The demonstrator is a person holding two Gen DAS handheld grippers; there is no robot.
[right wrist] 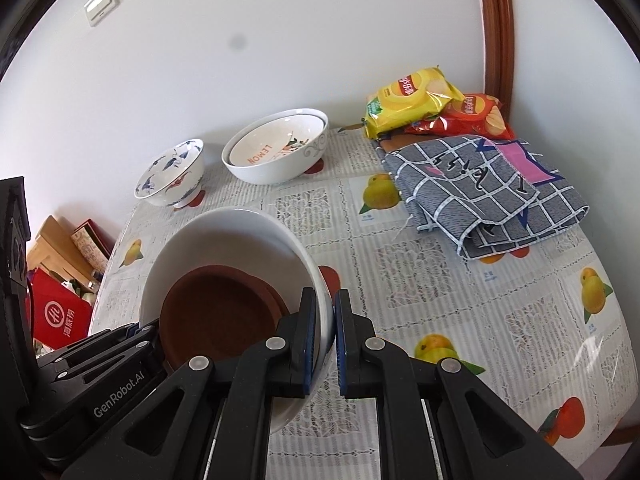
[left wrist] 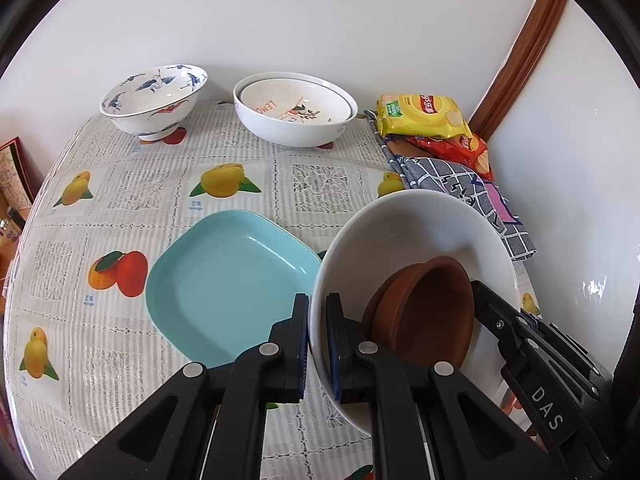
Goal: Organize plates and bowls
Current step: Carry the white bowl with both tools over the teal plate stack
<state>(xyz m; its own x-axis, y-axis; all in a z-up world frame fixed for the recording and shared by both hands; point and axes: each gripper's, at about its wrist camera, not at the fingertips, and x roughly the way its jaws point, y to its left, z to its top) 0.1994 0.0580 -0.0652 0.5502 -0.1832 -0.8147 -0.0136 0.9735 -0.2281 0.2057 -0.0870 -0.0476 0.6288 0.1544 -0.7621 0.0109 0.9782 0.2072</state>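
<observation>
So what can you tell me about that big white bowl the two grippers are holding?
The white bowl is plain, glossy and ceramic-looking, wide and deep. It looks lifted above the tablecloth, beside the blue plate. The left gripper and right gripper each pinch its rim on opposite sides. Inside, stacked brown dishes lie against its wall.

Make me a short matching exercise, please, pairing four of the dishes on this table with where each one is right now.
Things:
1. brown dishes
2. blue plate
3. lemon bowl
4. crane bowl

Places:
A. flat on the tablecloth, next to the held bowl
B. far left, by the wall
C. nested in a larger white bowl at the back
D. inside the white bowl held by both hand-held grippers

Pairs: 1-D, 2-A, 3-C, 4-B
</observation>
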